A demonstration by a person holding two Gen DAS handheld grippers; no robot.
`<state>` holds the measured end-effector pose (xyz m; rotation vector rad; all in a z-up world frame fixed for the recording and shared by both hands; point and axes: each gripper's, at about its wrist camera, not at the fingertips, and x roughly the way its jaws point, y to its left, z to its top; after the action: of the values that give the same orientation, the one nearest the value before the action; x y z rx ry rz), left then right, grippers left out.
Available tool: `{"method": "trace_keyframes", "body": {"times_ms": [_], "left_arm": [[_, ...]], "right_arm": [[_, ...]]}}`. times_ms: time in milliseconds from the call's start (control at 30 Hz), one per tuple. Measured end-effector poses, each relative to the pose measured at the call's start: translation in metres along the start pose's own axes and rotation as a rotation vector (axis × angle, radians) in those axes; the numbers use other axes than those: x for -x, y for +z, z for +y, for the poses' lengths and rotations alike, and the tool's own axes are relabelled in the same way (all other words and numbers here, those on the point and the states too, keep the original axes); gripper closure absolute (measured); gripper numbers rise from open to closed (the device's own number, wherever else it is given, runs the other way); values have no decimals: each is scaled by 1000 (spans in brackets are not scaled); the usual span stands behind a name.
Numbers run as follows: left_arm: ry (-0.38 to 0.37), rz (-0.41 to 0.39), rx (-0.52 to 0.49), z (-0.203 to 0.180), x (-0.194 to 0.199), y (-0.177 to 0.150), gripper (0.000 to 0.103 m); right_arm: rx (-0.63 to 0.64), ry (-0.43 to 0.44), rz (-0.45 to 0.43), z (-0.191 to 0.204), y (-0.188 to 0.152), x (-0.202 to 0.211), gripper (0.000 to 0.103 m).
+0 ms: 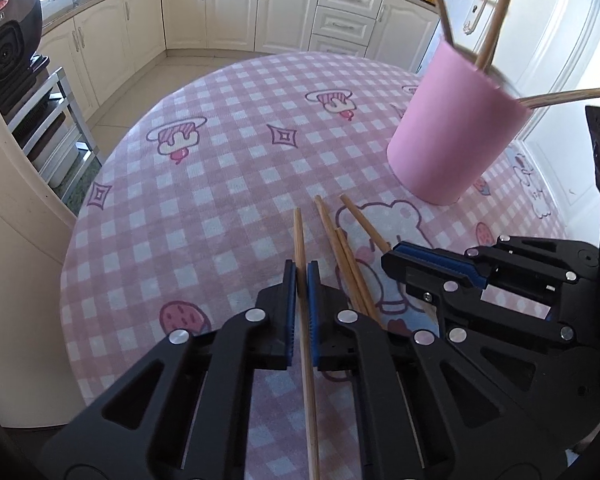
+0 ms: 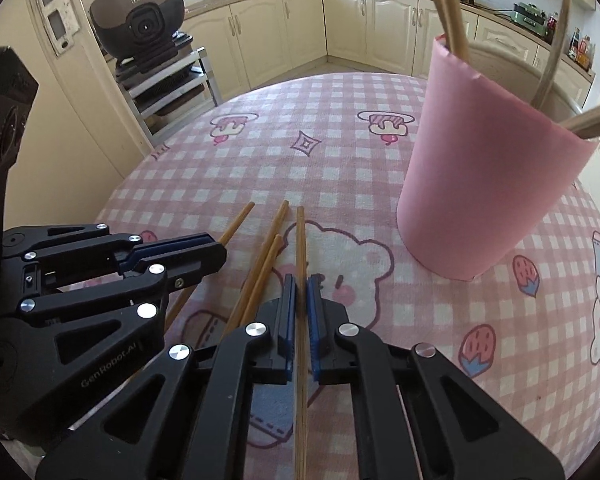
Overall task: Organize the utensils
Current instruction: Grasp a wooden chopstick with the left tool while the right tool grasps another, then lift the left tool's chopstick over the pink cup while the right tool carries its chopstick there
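Left wrist view: left tongs (image 1: 301, 280) closed on one wooden chopstick (image 1: 299, 232), blue pads (image 1: 313, 280) pressing both sides of it. Two more chopsticks (image 1: 334, 236) lying loose on the counter (image 1: 220, 184) just to the right, side by side, touching. Right tongs (image 1: 396, 258) seen at the right edge, over the fourth chopstick (image 1: 364, 220). Pink holder (image 1: 456, 136) standing upright beyond, several wooden sticks (image 1: 496, 20) leaning out of it.

Right wrist view: right tongs (image 2: 301, 292) clamped on the rightmost chopstick (image 2: 300, 236), which runs straight between the blue pads. Left tongs (image 2: 216, 252) at the left, gripping the leftmost chopstick. Pink holder near, to the right, apart from all four chopsticks. Pink checked cloth with cartoon prints covering the counter.
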<state>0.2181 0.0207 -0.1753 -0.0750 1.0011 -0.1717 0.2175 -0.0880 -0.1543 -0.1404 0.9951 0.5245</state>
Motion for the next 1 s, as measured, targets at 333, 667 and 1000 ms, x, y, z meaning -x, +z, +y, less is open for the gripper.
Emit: {"method": "trace_keyframes", "body": {"times_ms": [333, 667, 1000], "left_arm": [[-85, -168, 2, -6, 83, 7, 98], [-131, -335, -18, -15, 157, 4, 98], [-155, -412, -22, -29, 186, 5, 98]], "right_arm": [[-53, 121, -221, 6, 3, 84, 99], [-8, 94, -379, 16, -2, 151, 99], [6, 65, -493, 14, -3, 193, 99]]}}
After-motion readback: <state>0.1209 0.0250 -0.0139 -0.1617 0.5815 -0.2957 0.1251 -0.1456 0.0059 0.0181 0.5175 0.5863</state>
